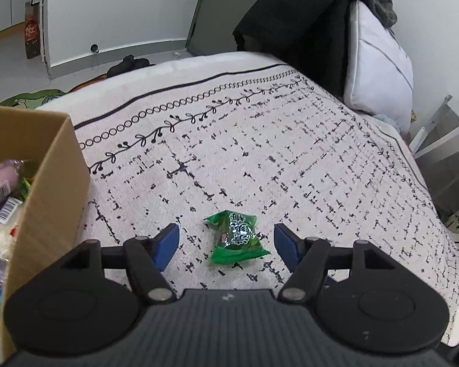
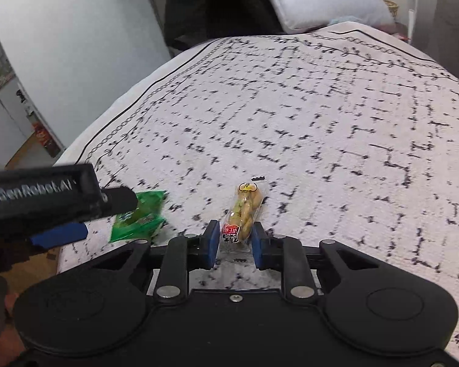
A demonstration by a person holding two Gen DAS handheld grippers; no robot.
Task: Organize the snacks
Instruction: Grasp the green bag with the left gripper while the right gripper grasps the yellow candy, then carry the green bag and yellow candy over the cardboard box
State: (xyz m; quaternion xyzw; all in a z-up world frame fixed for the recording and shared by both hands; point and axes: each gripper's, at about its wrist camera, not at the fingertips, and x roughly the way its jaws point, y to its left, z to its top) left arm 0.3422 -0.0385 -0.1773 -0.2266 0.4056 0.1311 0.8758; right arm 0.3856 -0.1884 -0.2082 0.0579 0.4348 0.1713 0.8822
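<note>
**Snack inventory: two packets on the bedspread, one carton partly filled**

Item 1. A green snack packet (image 1: 235, 238) is laid flat on the patterned bedspread (image 1: 260, 140). It is framed by the left gripper (image 1: 226, 238), whose blue pads (image 1: 168, 244) are held wide apart on either side of it, with no contact seen. The same packet (image 2: 137, 217) is seen in the right wrist view, partly covered by the left gripper (image 2: 58, 214).

Item 2. A yellow snack packet (image 2: 244, 211) with a red label is clamped at its near end between the blue pads (image 2: 209, 241) of the right gripper (image 2: 234, 241). Its far end is pointed away along the bedspread (image 2: 321, 122); whether it is lifted off the fabric cannot be told.

Item 3. A cardboard box (image 1: 52, 189) is set at the left edge of the bedspread, near the green packet. Assorted wrapped snacks (image 1: 3, 202) are held inside it.

Item 4. A white pillow (image 1: 379, 73) is propped at the far end of the bed.
</note>
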